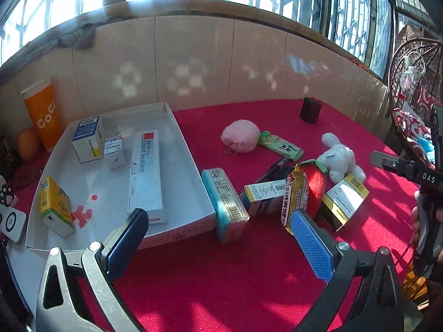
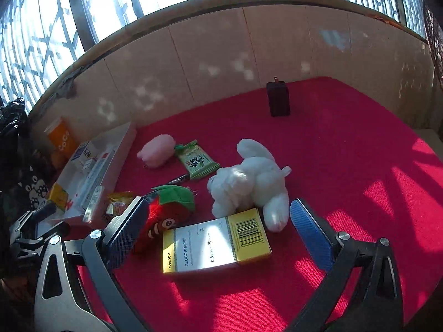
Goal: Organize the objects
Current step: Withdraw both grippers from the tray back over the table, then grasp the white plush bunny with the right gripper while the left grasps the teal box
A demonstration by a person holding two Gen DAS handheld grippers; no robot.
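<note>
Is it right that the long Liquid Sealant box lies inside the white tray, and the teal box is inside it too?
Only the teal box is wrong: the left wrist view shows it outside the white tray, leaning against its wall. The Liquid Sealant box does lie inside.

1. This looks like a home, most likely an enclosed balcony or sunroom.
2. Tall windows (image 2: pixel 116 8) with patterned metal grilles run round the far and right sides, and sunlight throws grille shadows on the red carpet (image 2: pixel 346 166).
3. A low tiled wall (image 1: pixel 193 61) under a window ledge backs the far edge of the carpet.
4. A wicker hanging chair (image 1: pixel 409 88) with red patterned cushions stands past the right edge.
5. Household odds and ends lie about: a white plush toy (image 2: pixel 249 179), a pink plush keychain (image 1: pixel 240 135), a snack packet (image 2: pixel 198 163), a Glucophage medicine box (image 2: pixel 216 243), and a white tray (image 1: pixel 191 149) at the left edge.
</note>
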